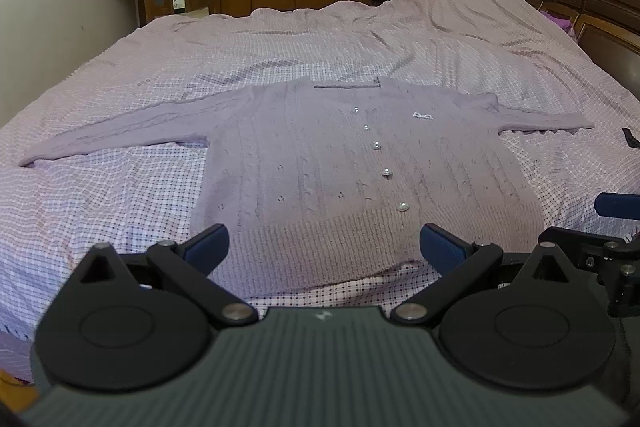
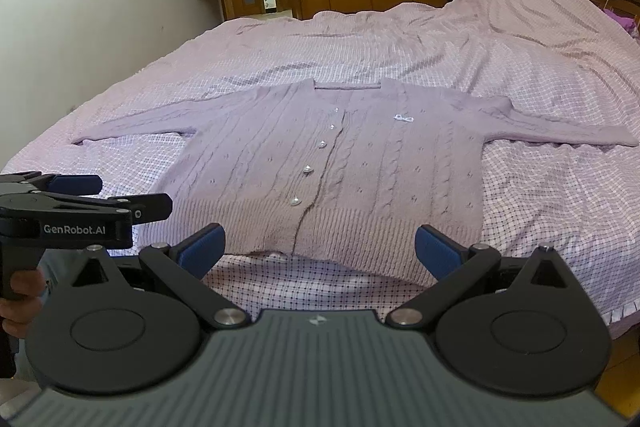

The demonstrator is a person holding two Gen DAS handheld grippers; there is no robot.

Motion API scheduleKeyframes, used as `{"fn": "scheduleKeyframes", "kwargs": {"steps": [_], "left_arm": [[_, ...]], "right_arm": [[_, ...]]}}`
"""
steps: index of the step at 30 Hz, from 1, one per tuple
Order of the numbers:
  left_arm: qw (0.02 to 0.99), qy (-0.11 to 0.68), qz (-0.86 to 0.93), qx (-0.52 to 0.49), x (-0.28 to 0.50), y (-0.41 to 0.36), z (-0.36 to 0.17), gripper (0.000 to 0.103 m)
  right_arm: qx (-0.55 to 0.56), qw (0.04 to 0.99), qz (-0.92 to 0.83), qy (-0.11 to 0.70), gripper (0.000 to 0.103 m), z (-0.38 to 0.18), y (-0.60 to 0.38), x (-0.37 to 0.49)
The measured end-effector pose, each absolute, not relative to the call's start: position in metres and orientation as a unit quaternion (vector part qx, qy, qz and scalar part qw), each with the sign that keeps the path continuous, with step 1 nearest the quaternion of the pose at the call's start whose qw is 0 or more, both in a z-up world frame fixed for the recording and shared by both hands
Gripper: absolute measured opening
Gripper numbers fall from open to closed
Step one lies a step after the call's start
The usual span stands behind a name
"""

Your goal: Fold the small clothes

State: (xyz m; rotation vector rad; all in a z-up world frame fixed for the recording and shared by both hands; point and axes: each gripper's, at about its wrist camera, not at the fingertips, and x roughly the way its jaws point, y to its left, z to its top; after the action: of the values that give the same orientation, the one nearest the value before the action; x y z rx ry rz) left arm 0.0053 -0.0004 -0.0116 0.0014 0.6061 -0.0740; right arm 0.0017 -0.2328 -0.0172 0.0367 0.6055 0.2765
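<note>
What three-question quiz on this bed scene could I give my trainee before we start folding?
1. True or false: the lilac cable-knit cardigan lies flat, sleeves spread.
2. How many pearl buttons show down its front?
3. Which grips cloth: A left gripper, B right gripper, C neither?

Key: 1 true. 2 five. 3 C; both sets of jaws stand open above the checked lilac bedspread.
</note>
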Motion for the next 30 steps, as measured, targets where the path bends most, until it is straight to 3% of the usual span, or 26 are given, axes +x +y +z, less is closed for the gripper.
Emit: {"fn": "scheduleKeyframes", "kwargs": {"steps": [12, 19, 25, 30], "left_arm": [[0.949, 0.312, -0.02, -0.034, 0.035, 0.039, -0.027, 0.103], [0.941, 0.334, 0.033, -0.047, 0.061, 0.099, -0.035, 0.103], [0.94, 0.331, 0.067, -0.057, 0.075, 0.16, -0.03, 0.103], [0.937, 0.326, 0.113, -0.059, 0.082, 0.216, -0.026, 0.103]], "right_arm": [[0.004, 0.936, 0.16, 0.313, 0.103, -0.021, -0.199, 0.057], [-0.041, 0.921, 0.211, 0.325, 0.103, -0.02, -0.127, 0.1], [0.016, 0.899, 0.287, 0.331, 0.103, -0.018, -0.063, 0.145], [0.0, 0.877, 0.326, 0.353, 0.103, -0.017, 0.011, 0.179]]}}
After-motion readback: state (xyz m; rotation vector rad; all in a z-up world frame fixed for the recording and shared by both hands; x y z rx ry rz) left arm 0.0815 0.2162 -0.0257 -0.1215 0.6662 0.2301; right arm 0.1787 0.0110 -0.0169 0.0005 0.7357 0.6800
